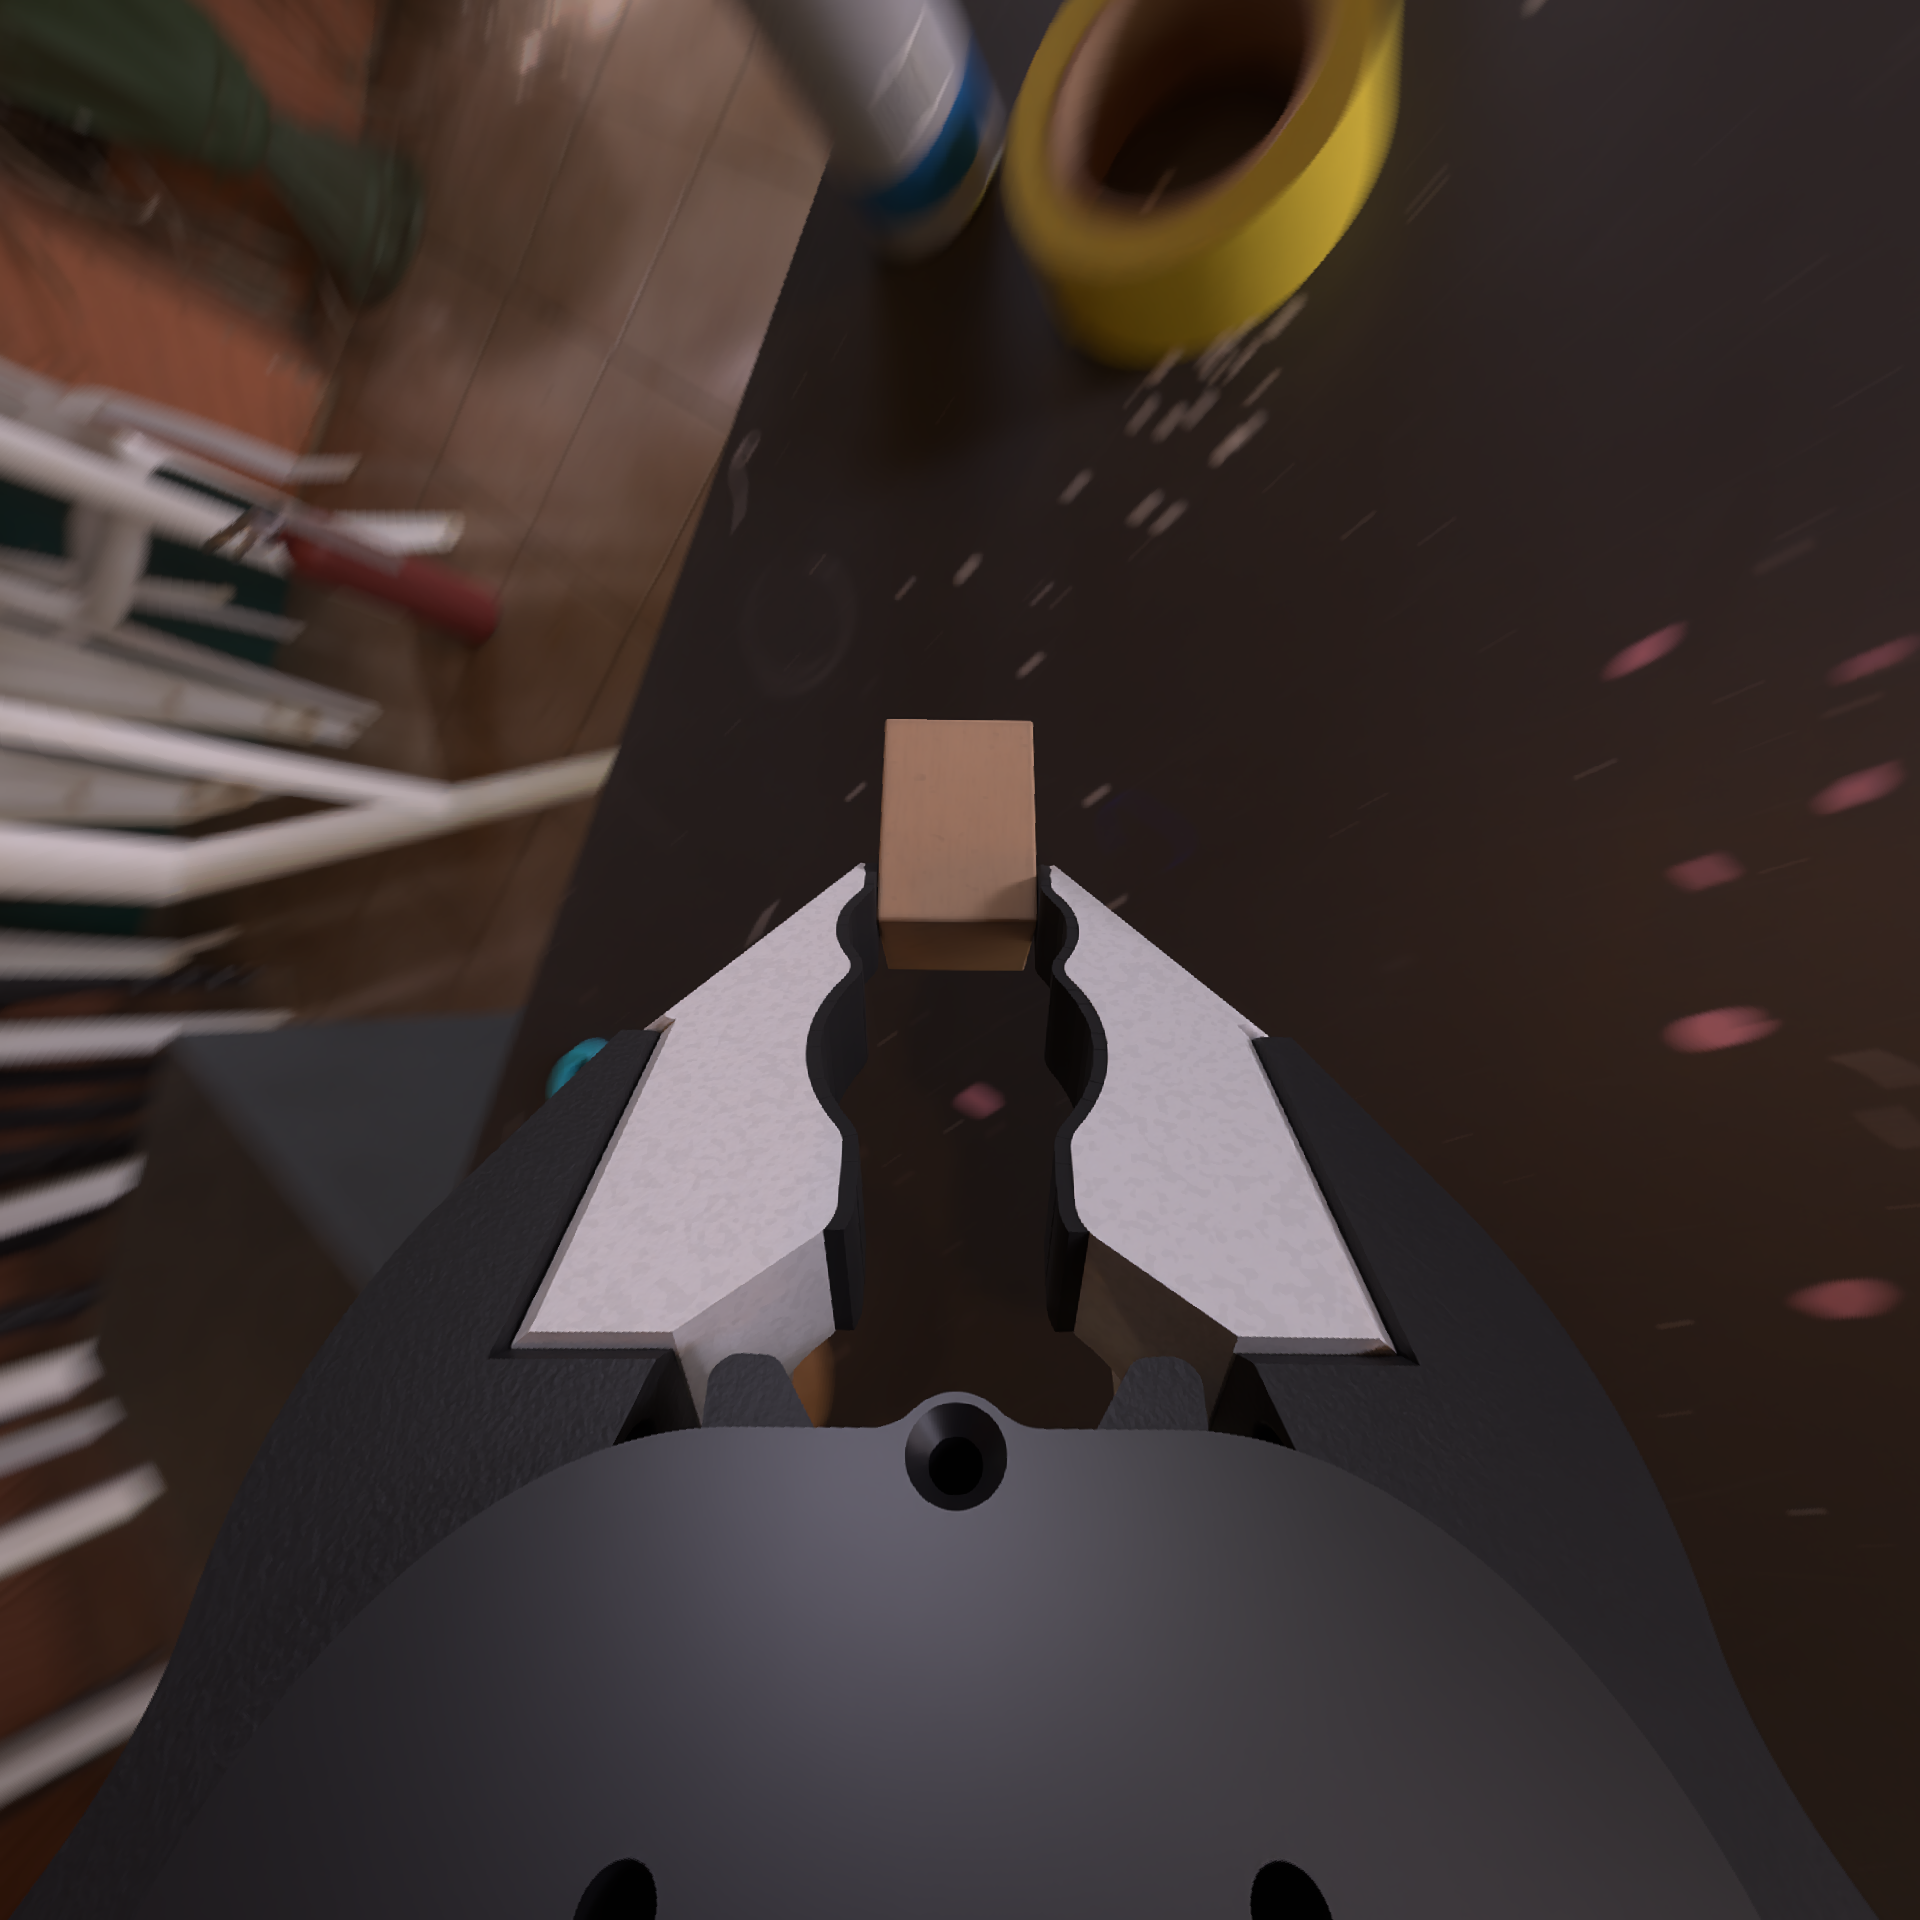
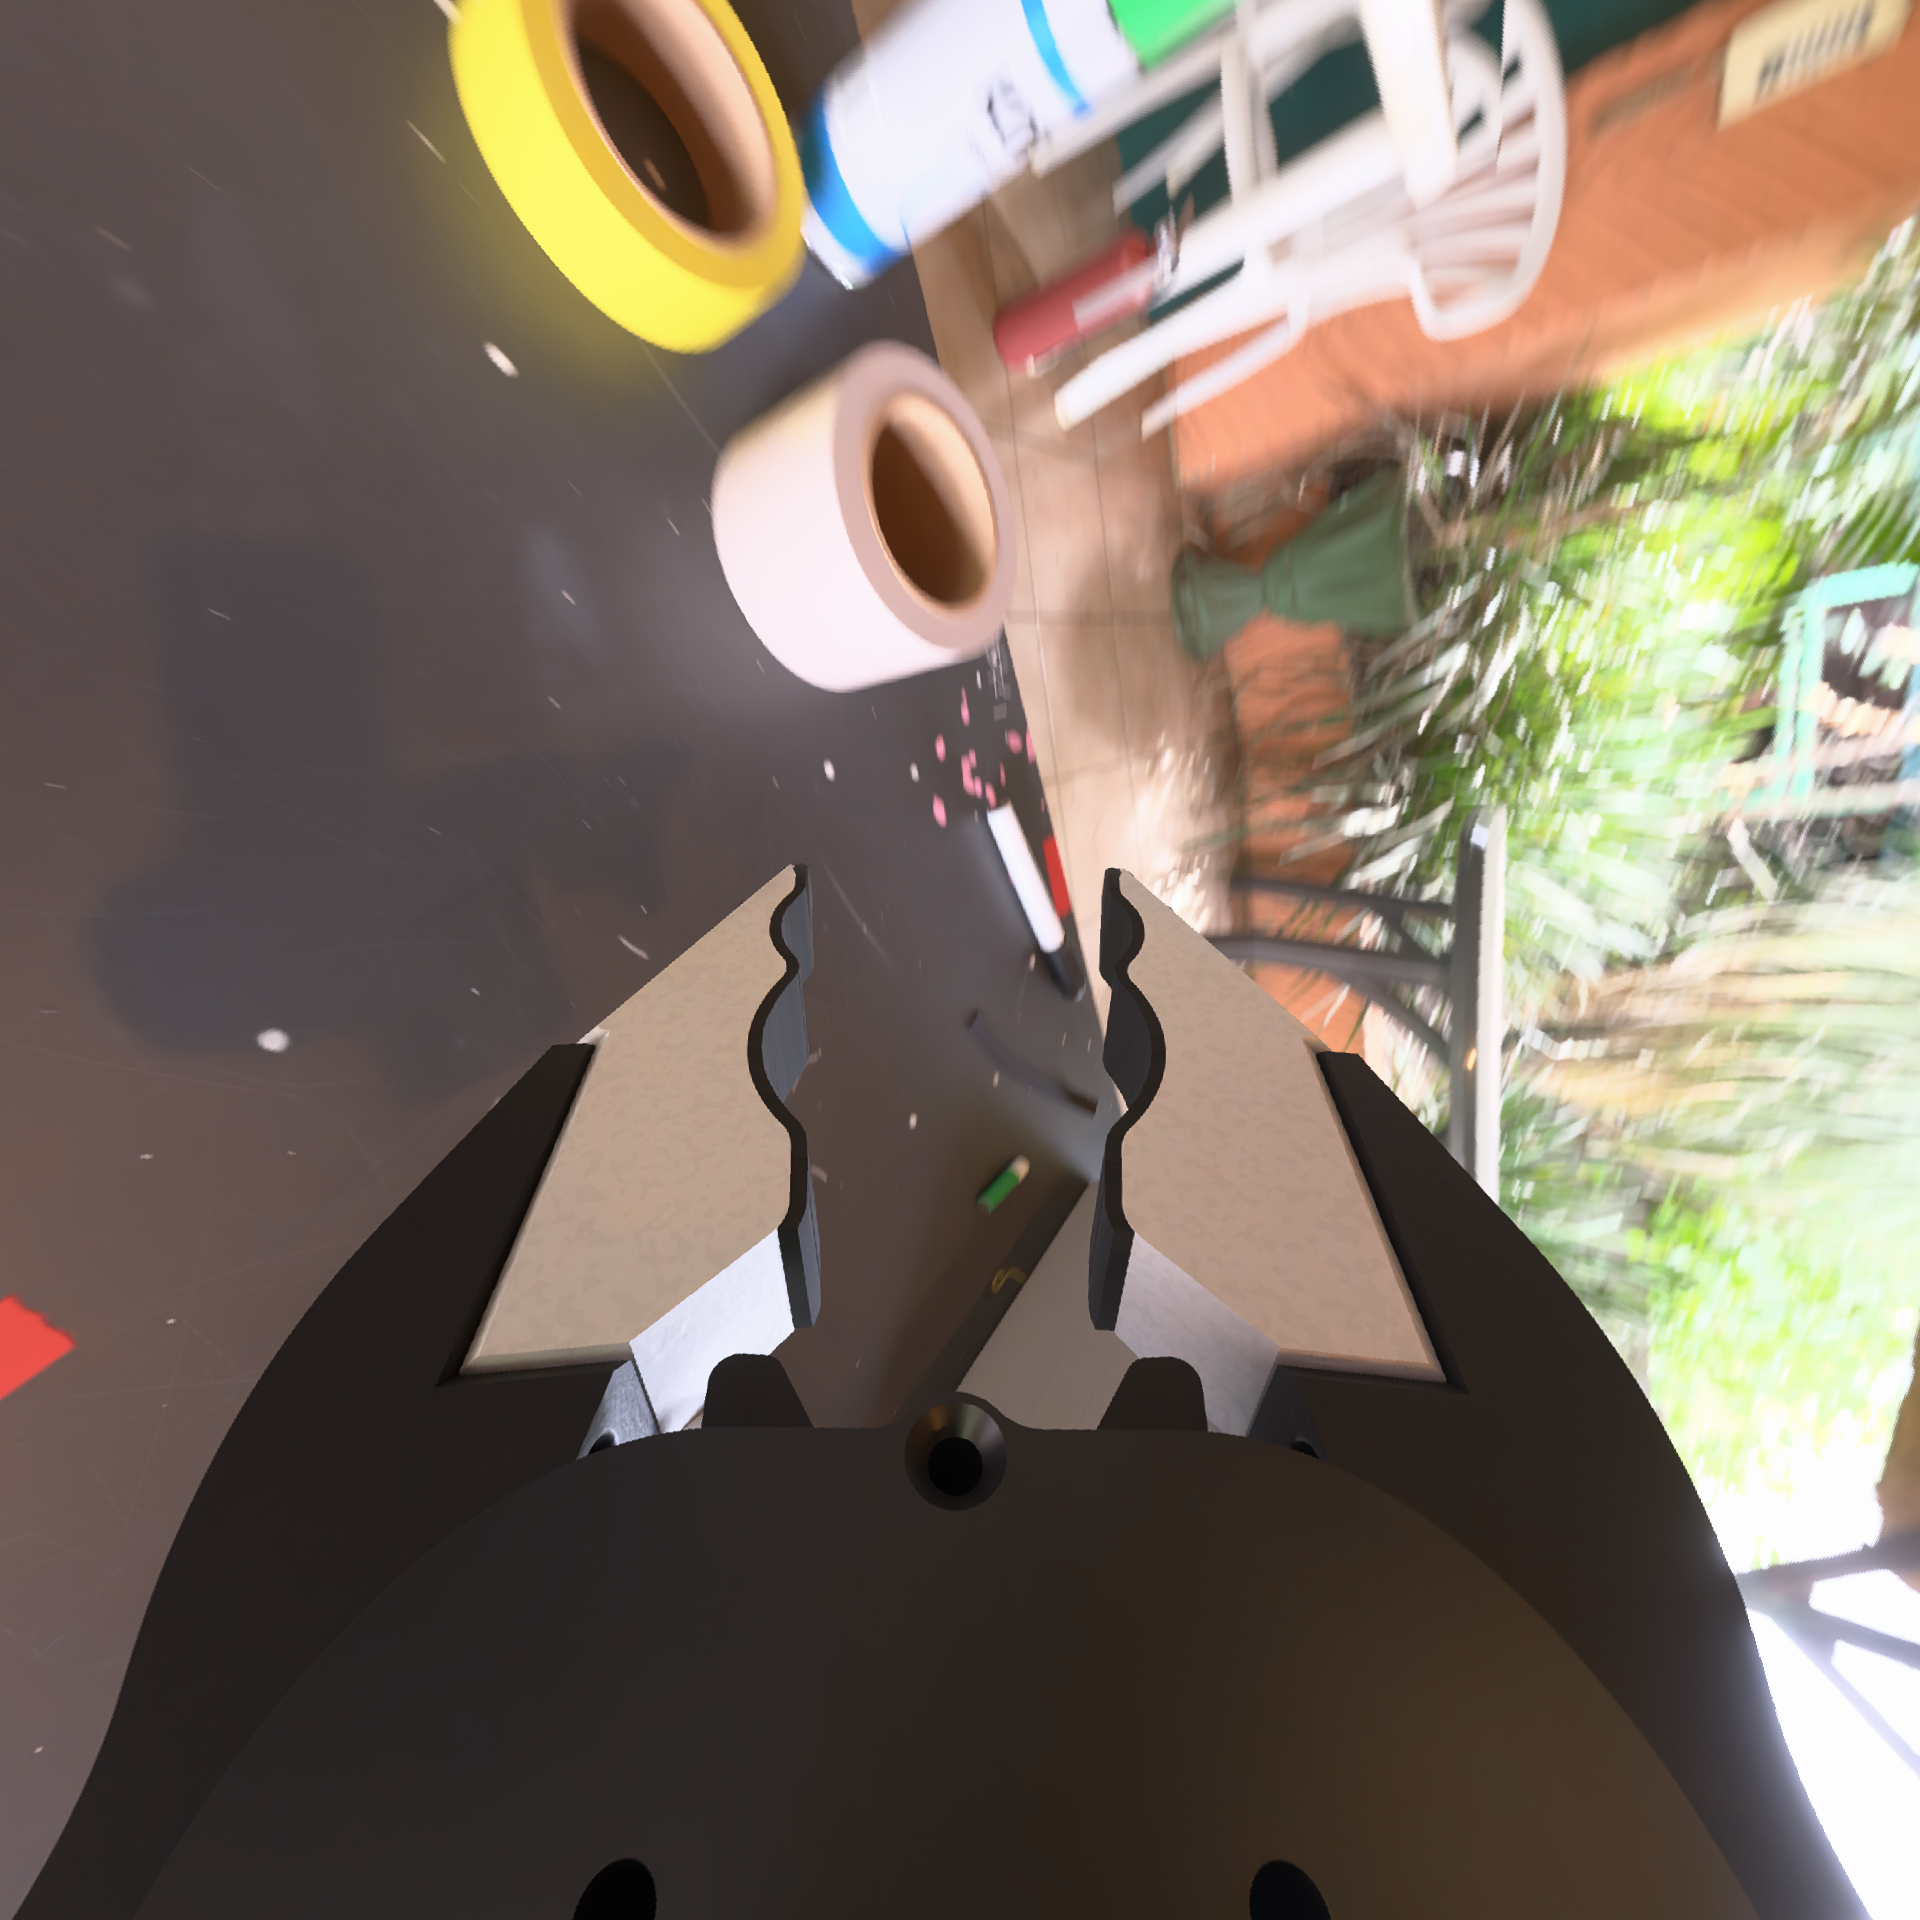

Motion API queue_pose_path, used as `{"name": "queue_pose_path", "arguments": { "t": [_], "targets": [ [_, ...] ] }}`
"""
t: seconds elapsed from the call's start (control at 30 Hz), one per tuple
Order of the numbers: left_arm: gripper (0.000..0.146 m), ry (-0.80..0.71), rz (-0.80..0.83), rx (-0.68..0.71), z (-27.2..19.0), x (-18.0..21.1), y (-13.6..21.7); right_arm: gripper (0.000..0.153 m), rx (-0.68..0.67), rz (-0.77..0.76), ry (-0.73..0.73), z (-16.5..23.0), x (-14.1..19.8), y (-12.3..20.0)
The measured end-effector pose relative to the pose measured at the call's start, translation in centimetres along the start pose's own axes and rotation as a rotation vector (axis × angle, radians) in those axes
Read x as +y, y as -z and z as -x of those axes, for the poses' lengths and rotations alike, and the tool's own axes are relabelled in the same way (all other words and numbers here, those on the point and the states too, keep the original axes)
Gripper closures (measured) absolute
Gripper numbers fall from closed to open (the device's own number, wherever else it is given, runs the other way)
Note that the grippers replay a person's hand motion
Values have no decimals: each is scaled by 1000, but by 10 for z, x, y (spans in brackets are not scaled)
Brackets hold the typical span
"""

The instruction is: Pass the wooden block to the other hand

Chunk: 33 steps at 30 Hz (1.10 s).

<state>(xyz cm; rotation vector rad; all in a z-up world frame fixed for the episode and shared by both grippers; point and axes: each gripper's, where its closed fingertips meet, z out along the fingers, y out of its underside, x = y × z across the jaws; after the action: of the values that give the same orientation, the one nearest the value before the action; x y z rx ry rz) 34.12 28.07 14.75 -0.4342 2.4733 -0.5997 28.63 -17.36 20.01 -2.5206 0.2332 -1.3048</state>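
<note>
The wooden block point(image 1: 956, 831) is a small tan oblong. In the left wrist view it sits between the tips of my left gripper point(image 1: 956, 894), which is shut on its near end and holds it out over the dark table point(image 1: 1455, 727). The block's far end sticks out past the fingertips. My right gripper point(image 2: 956, 894) is open and empty above the same dark table point(image 2: 312, 727). The block does not show in the right wrist view, and neither gripper shows in the other's view.
A yellow tape roll point(image 1: 1205, 166) point(image 2: 623, 156) and a white tube with blue bands point(image 1: 904, 114) point(image 2: 956, 135) lie far ahead. A white tape roll point(image 2: 873, 520), a marker point(image 2: 1029, 894) and a green pencil stub point(image 2: 1003, 1184) lie near the table edge point(image 2: 1039, 727).
</note>
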Motion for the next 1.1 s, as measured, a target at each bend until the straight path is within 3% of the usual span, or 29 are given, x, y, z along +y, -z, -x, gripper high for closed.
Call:
{"name": "queue_pose_path", "arguments": {
  "t": [0.23,0.47,0.7,1.1],
  "targets": [
    [117,149,-435,300,-103,-70,44,100,-44,-335,213,54,-95,40],
    [117,226,-696,635,-180,-122,64,91,-57,-659,313,125,-172,49],
    [117,212,-688,959,-239,-137,50,87,-100,-851,422,173,-196,61],
    [117,165,-650,1129,-275,-148,40,104,-151,-853,522,200,-195,56]
  ]
}}
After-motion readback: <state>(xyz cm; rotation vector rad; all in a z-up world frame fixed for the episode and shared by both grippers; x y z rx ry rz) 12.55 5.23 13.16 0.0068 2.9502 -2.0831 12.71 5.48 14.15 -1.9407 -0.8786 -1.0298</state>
